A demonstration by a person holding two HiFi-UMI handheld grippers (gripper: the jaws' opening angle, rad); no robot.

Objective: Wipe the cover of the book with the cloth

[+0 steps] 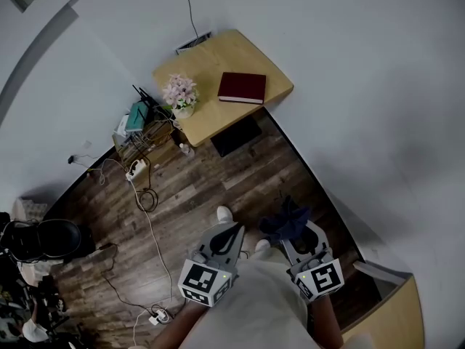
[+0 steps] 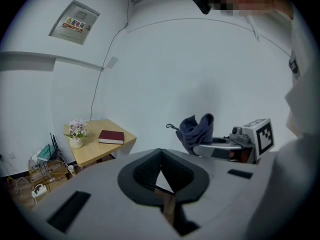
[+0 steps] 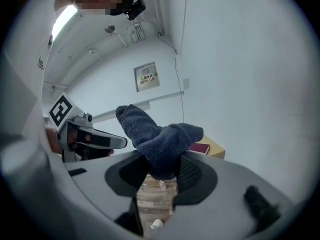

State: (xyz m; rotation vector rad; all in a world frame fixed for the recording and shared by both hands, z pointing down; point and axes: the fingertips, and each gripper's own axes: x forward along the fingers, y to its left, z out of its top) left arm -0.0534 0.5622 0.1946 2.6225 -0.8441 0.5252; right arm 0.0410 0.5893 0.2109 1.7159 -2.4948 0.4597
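A dark red book [image 1: 243, 87] lies flat on a small wooden table [image 1: 211, 115] by the white wall, far from both grippers; it also shows as the book [image 2: 111, 137] and, partly hidden, the book [image 3: 200, 148]. My right gripper [image 1: 289, 233] is shut on a dark blue cloth [image 1: 285, 220], which bunches up above the jaws as the cloth [image 3: 157, 136]. My left gripper [image 1: 232, 233] is shut with nothing in it, its tips meeting at the left gripper [image 2: 160, 153]. Both are held close to my body, over the floor.
A pot of pink flowers [image 1: 180, 94] stands on the table's left part. Beside the table sits a rack with cables and a power strip [image 1: 136, 169]. A cord [image 1: 149, 217] runs over the wooden floor. A second wooden surface [image 1: 392, 318] is at lower right.
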